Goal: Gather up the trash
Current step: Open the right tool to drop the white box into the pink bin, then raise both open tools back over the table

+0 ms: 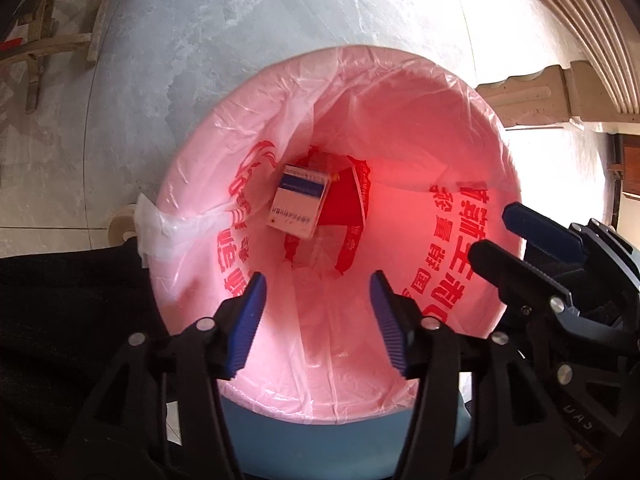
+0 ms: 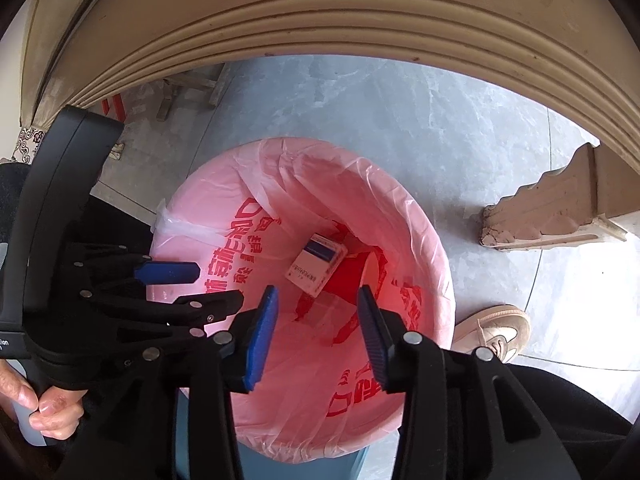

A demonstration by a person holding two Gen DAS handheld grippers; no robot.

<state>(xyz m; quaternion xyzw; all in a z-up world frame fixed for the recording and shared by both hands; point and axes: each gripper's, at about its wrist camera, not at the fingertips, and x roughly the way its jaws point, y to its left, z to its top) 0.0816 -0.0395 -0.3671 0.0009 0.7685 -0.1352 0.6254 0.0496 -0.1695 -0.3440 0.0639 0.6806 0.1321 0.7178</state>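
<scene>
A blue trash bin lined with a pink plastic bag [image 1: 400, 68] [image 2: 320, 152] printed in red characters stands on the floor below both grippers. At the bottom of the bag lies a white and blue carton [image 1: 300, 200] [image 2: 318, 266] beside a red piece of packaging [image 1: 344, 208] [image 2: 348, 274]. My left gripper [image 1: 318, 280] [image 2: 219, 284] hangs over the bin's mouth, open, with nothing between its blue pads. My right gripper [image 2: 318, 294] [image 1: 492, 236] hangs beside it over the same opening, also open and holding nothing.
A beige table's moulded edge [image 2: 320, 20] arches above the bin, and its carved leg [image 2: 548, 220] stands at the right. A person's beige shoe [image 2: 496, 330] rests on the grey floor beside the bin. A wooden chair base [image 1: 52, 48] is at the far left.
</scene>
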